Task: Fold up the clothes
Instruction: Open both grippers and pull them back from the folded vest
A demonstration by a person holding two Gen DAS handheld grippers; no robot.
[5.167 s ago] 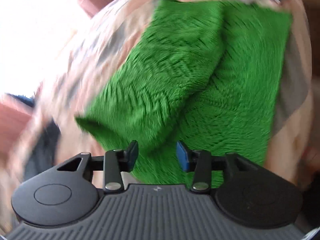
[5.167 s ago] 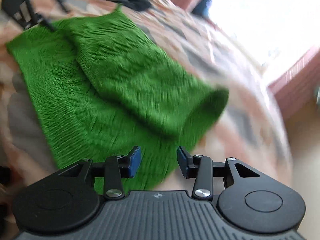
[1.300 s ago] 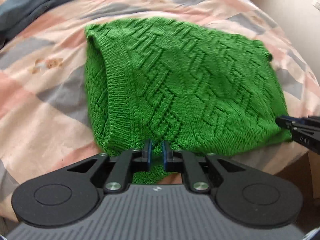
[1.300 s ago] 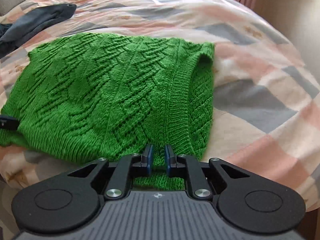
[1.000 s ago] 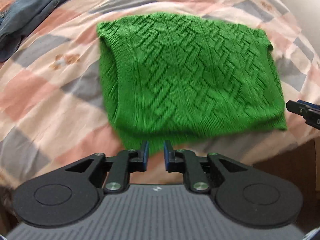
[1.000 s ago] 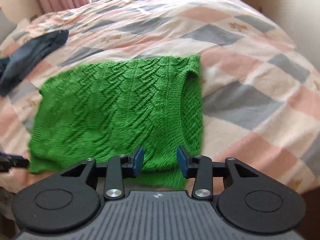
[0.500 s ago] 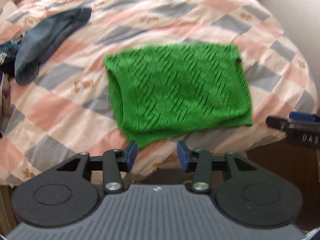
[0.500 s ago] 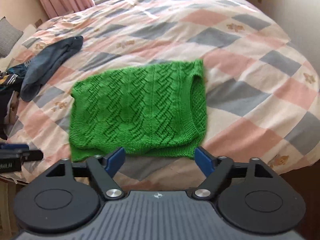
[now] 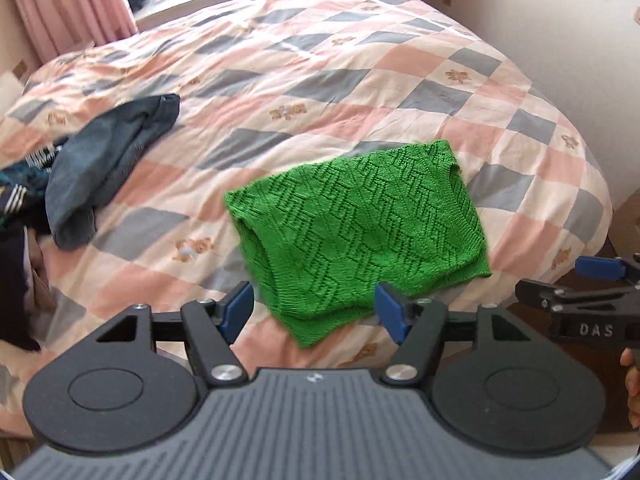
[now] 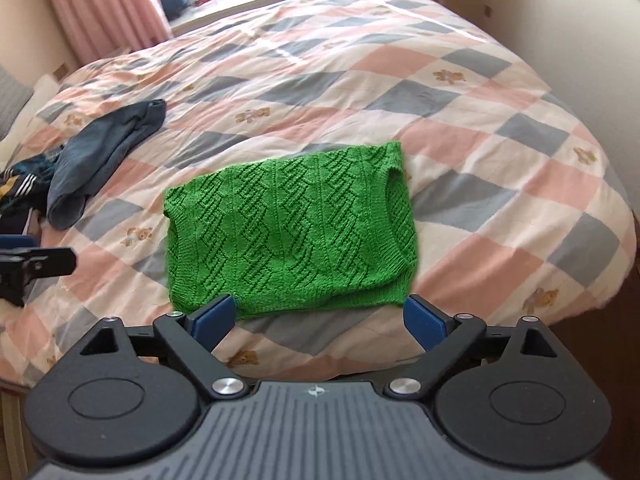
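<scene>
While both hand-held grippers, left (image 9: 314, 312) and right (image 10: 318, 320), hang spread and empty, the green sweater (image 10: 288, 232) lies folded near the bed's (image 10: 500, 152) edge; dark clothes (image 10: 100, 152) apparently remain unfolded.

Ahead of both spread claws: folded green sweater (image 10: 288, 232) near quilt (image 10: 460, 92) edge. Bare quilt beyond and right. Dark clothes heap (image 10: 96, 160) far left.
</scene>
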